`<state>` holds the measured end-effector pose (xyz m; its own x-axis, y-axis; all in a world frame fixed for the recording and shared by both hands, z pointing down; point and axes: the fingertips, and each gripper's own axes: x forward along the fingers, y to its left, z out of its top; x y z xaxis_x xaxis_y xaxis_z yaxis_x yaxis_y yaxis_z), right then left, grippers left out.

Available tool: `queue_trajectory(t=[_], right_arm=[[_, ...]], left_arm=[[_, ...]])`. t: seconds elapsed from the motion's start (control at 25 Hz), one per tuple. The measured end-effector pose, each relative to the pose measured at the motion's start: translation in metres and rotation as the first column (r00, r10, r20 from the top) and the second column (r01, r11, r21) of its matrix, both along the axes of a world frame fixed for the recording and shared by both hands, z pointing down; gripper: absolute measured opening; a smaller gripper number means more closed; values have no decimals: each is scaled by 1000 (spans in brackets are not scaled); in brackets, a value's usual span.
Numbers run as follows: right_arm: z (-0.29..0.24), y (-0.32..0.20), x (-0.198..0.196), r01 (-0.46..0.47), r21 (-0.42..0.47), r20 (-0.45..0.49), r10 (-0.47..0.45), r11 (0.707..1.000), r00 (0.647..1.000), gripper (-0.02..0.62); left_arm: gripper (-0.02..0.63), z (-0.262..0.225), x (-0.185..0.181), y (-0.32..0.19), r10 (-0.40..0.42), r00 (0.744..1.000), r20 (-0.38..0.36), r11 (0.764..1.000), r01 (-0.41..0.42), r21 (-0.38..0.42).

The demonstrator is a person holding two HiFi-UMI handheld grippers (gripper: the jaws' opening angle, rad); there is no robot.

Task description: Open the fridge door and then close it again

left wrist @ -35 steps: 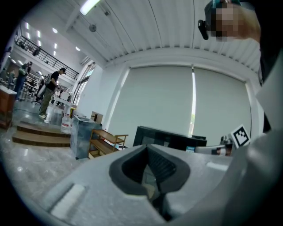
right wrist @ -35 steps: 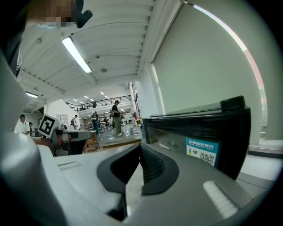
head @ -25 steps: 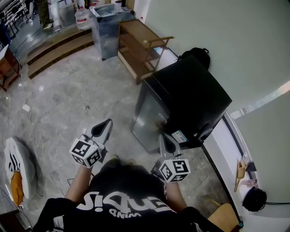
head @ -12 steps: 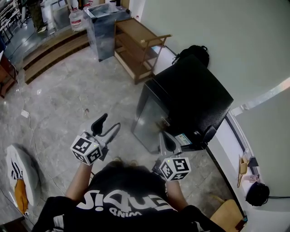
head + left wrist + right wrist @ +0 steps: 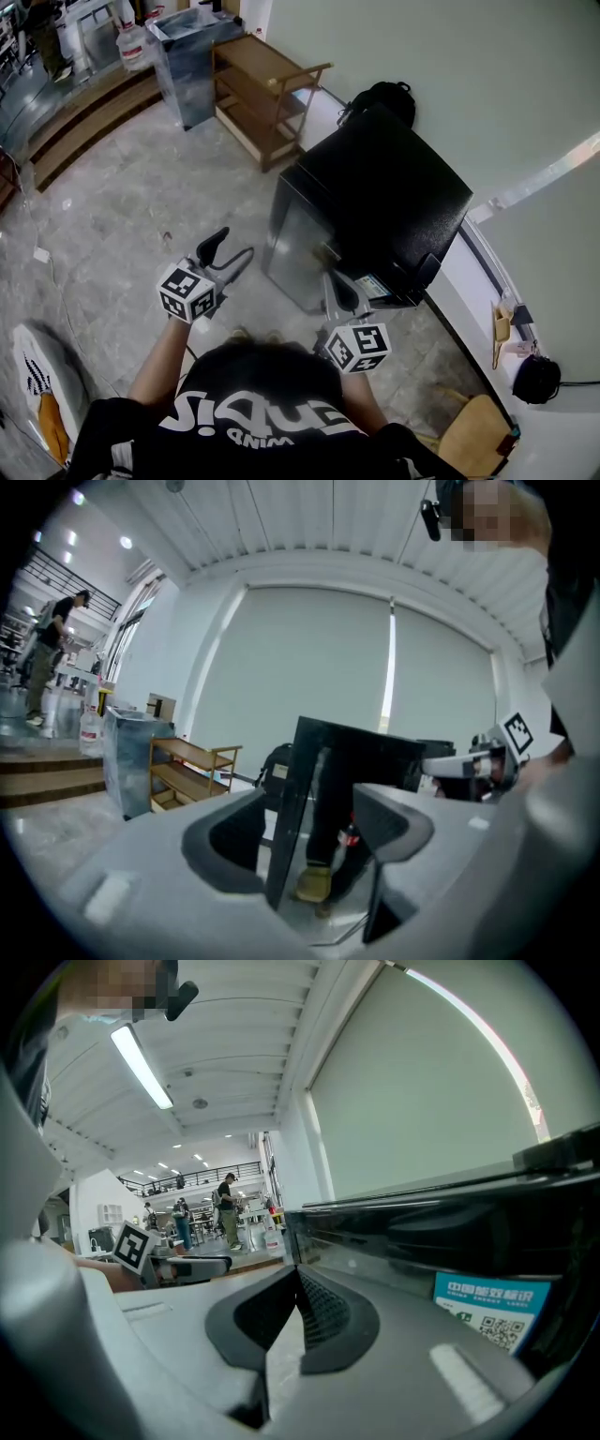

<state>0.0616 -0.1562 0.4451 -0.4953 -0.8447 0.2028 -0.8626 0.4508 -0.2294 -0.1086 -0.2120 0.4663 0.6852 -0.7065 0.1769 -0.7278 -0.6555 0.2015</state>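
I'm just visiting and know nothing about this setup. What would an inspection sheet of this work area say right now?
Surface: grey stone floor.
Job's things: black fridge, door looks closed.
Clutter: wooden shelf, black backpack, grey bin, water bottle, wooden chair.
Grippers: left gripper open, jaws just opened, nothing between them; right gripper shut, empty, near the fridge's front top edge.
Cables: thin cable with white plug on the floor.
Surroundings: pale wall, steps, a person far off.
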Motion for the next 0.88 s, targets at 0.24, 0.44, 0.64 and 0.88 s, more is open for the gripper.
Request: queue_trajectory(t=[0.24,0.44,0.64,0.88], right_arm=[[3,0,14,-52,-11,-4,52,999,999,-3],[6,5,29,-97,-23,-16,96,995,995,-3],[10,7,37,-122,-38,-26,122,992,992,-3],[15,7,39,-146,-56,-26,145,988,989,-3]], left_arm=[[292,33,27,-39,87,994,72,996,-85,-21],[292,62,49,-67,137,987,88,990,-133,-52],[293,87,63,-93,163,981,103,985,-155,-77],[293,102,78,-108,232,969,84,971,-225,-86]])
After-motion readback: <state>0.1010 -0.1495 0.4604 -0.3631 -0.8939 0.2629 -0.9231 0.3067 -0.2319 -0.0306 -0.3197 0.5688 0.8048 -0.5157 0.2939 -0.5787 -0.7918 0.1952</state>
